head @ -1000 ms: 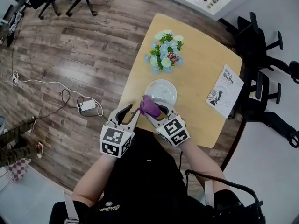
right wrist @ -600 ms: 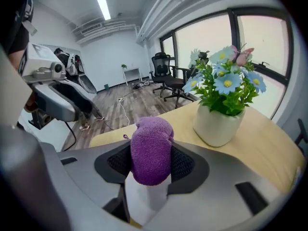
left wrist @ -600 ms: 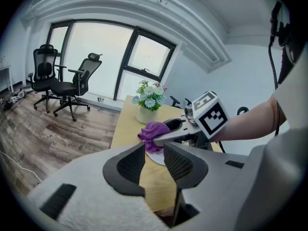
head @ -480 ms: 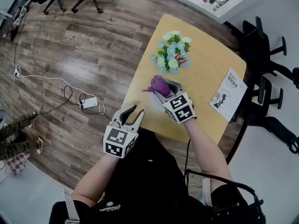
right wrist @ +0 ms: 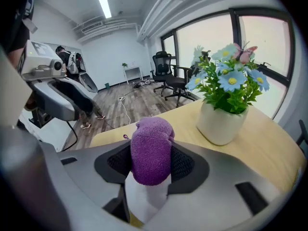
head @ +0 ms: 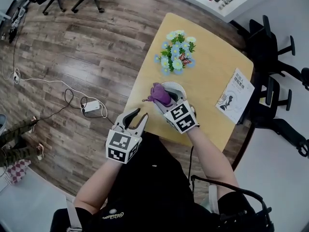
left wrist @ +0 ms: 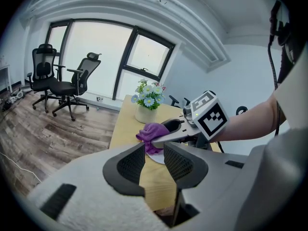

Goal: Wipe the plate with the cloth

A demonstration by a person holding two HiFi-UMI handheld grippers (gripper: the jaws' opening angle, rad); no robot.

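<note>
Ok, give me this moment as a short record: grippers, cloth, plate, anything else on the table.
left gripper: open, empty, at the table's near edge
right gripper: fingers shut on the cloth
cloth: purple, bunched, over the plate
plate: white, on the table near the flower pot
also on table: booklet

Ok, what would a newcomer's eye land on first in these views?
The purple cloth, clamped in the right gripper over the white plate at the near left of the table. Next, the pot of blue and white flowers beyond the plate. The left gripper hangs open and empty by the table's near edge.
</note>
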